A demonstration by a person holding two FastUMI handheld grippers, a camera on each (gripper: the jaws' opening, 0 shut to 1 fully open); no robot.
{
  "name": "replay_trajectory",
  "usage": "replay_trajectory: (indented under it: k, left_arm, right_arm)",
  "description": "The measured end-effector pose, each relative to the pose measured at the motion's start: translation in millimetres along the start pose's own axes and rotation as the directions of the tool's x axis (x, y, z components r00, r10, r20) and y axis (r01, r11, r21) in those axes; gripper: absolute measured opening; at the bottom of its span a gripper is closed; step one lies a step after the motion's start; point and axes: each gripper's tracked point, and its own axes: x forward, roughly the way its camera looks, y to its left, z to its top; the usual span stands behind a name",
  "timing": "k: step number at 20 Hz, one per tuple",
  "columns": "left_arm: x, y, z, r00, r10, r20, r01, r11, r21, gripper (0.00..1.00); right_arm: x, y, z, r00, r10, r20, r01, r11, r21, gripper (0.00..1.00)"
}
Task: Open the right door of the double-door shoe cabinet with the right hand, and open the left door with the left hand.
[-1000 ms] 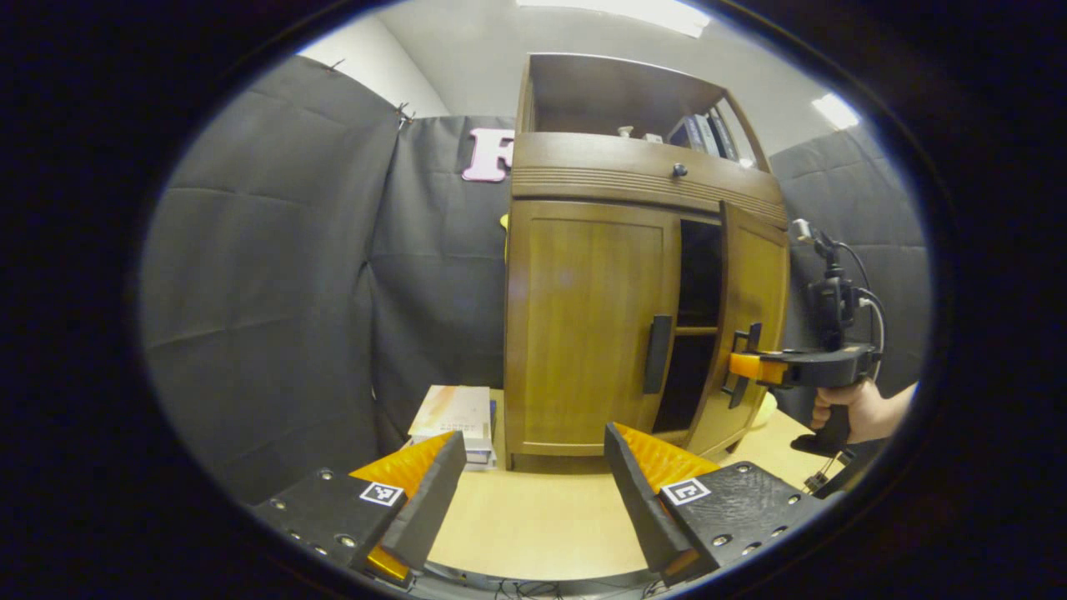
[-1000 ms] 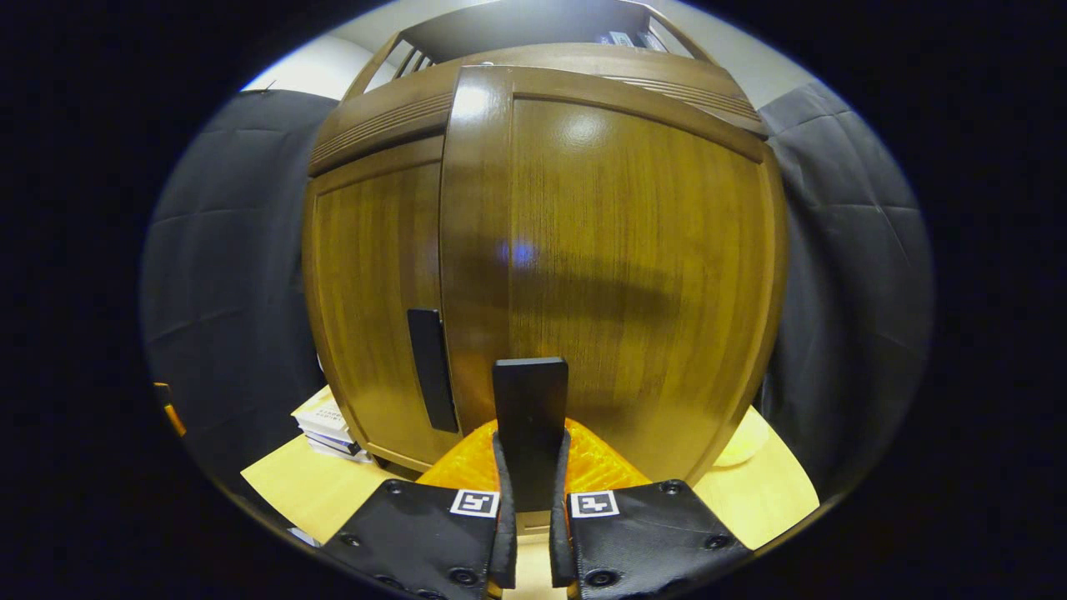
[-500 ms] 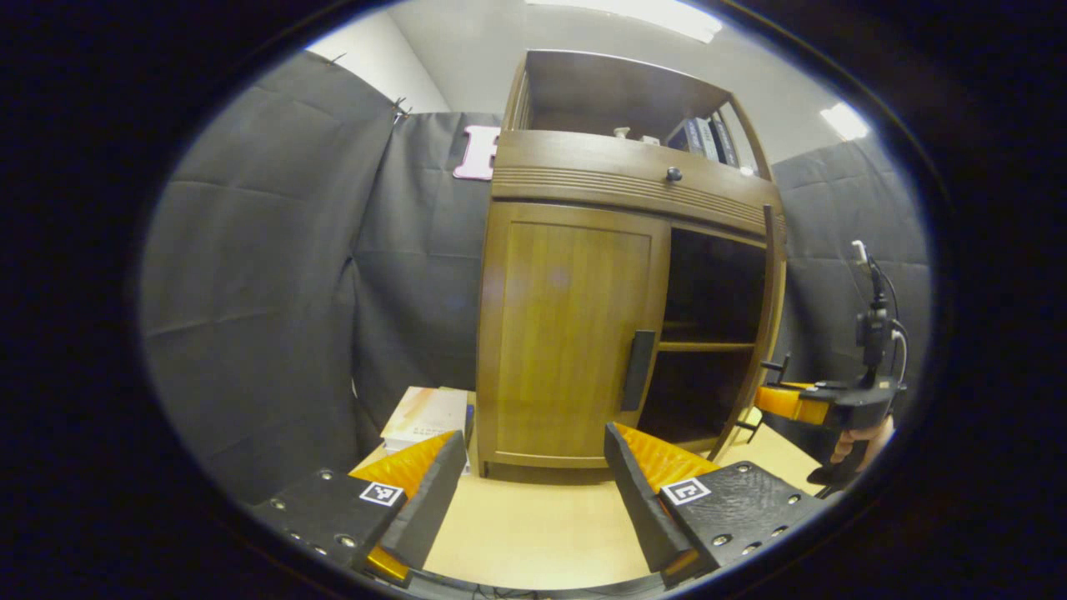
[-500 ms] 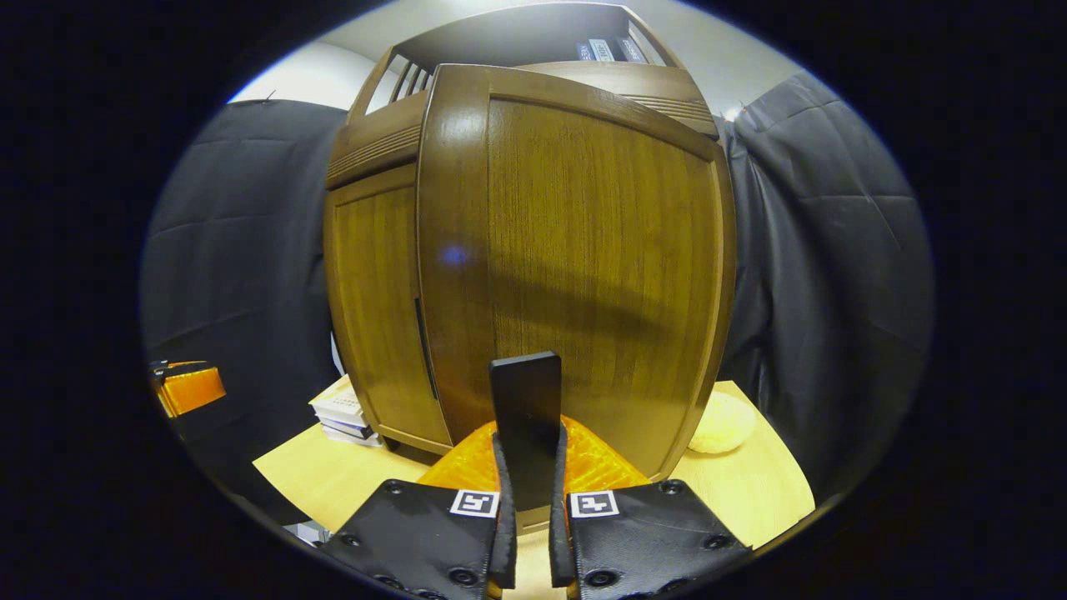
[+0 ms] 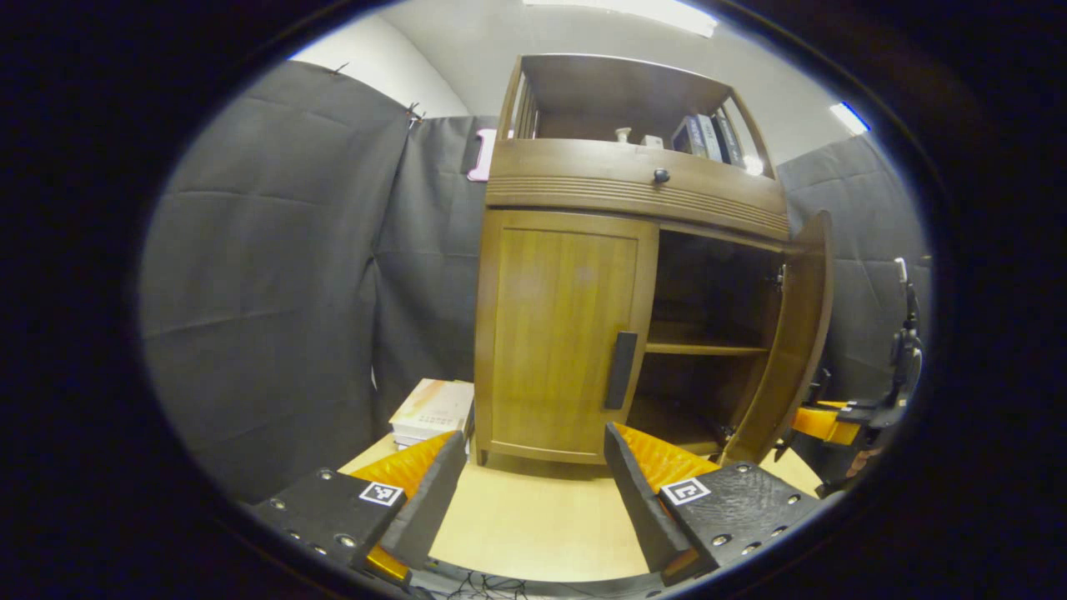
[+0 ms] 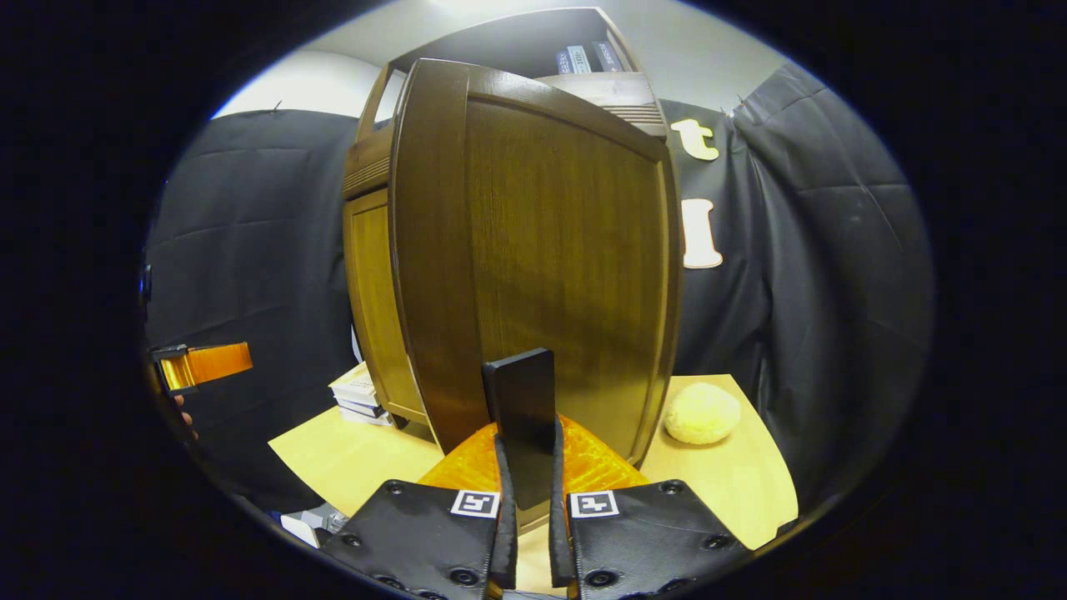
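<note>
The wooden shoe cabinet [image 5: 633, 179] stands on a light table. Its left door [image 5: 563, 333] is closed, with a black bar handle [image 5: 621, 369] at its inner edge. The right door [image 5: 792, 342] is swung wide open, showing a dark inside with a shelf [image 5: 704, 348]. My left gripper [image 5: 534, 437] is open and empty, held short of the cabinet front. In the right gripper view, my right gripper [image 6: 528, 450] is shut on the right door's black handle [image 6: 518, 387], facing the door's outer face [image 6: 550, 267]. The right gripper [image 5: 834, 417] also shows beside the open door.
A stack of books [image 5: 433, 408] lies on the table [image 5: 533, 525] left of the cabinet. A cream round object [image 6: 702, 412] sits on the table behind the open door. More books stand on the cabinet's top shelf [image 5: 704, 137]. Black cloth walls surround the booth.
The right door has swung from slightly ajar to wide open, pulled by my right gripper on its handle. My left gripper has stayed open, drifting slightly relative to the cabinet.
</note>
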Motion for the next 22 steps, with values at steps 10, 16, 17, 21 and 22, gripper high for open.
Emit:
replay_trajectory:
  k: [10,16,17,21,22]
  left_arm:
    - [-35.9,-72.1,-6.9,1.0,0.026,0.017,-0.026,1.0,0.01,0.95]
    - [-49.2,-100.9,-12.5,0.999,0.029,0.016,-0.029,1.0,-0.004,0.95]
    - [-50.2,-102.2,-11.9,0.999,0.032,0.018,-0.032,0.999,0.003,0.95]
    - [-53.3,-105.4,-8.0,0.999,0.035,0.023,-0.036,0.999,0.021,0.95]
    - [-53.1,-104.8,-6.6,0.999,0.038,0.021,-0.038,0.999,0.025,0.95]
  right_arm:
    - [-37.2,-72.2,-1.3,0.999,0.026,0.025,-0.025,0.999,-0.02,0.15]
    - [-42.3,-110.0,0.8,0.999,0.001,0.034,-0.001,1.0,-0.021,0.15]
    - [-43.6,-115.8,0.7,0.999,-0.007,0.035,0.007,1.0,-0.012,0.14]
    - [-45.9,-137.9,2.9,0.999,-0.018,0.038,0.016,0.999,0.049,0.12]
    - [-46.8,-136.1,6.0,0.999,-0.011,0.047,0.007,0.998,0.066,0.12]
